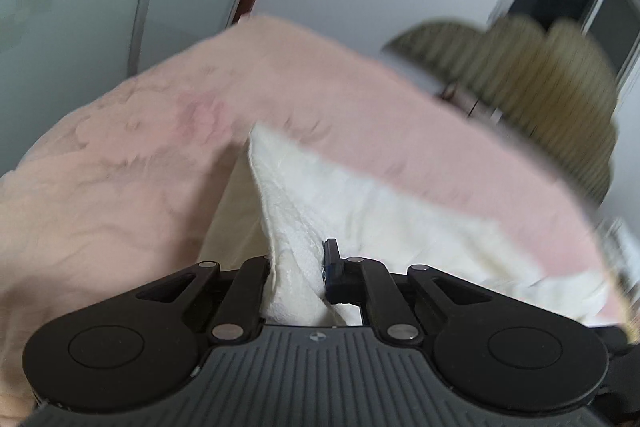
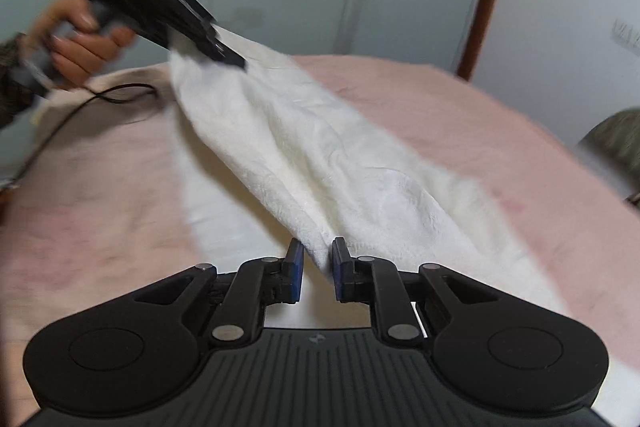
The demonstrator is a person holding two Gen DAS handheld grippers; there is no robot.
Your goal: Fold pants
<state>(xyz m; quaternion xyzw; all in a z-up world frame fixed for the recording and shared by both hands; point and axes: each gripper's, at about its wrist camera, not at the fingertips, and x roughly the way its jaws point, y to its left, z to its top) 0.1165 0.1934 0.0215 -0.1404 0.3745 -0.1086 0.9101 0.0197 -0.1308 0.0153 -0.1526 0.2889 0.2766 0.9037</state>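
The pants (image 2: 320, 155) are white and fluffy, stretched in the air over a pink blanket (image 2: 100, 187). My left gripper (image 1: 298, 267) is shut on one end of the pants (image 1: 296, 227); cloth bunches between its fingers. It also shows in the right wrist view (image 2: 224, 55), at the upper left, held by a hand and lifting the cloth. My right gripper (image 2: 318, 259) is shut on the other end of the pants, with a fold pinched between its blue pads (image 2: 339, 267).
The pink blanket (image 1: 120, 147) covers the bed. An olive ribbed cushion (image 1: 540, 87) lies at the bed's far side. A black cable (image 2: 80, 107) trails on the blanket near the hand. Pale walls and a brown door frame (image 2: 480, 7) stand behind.
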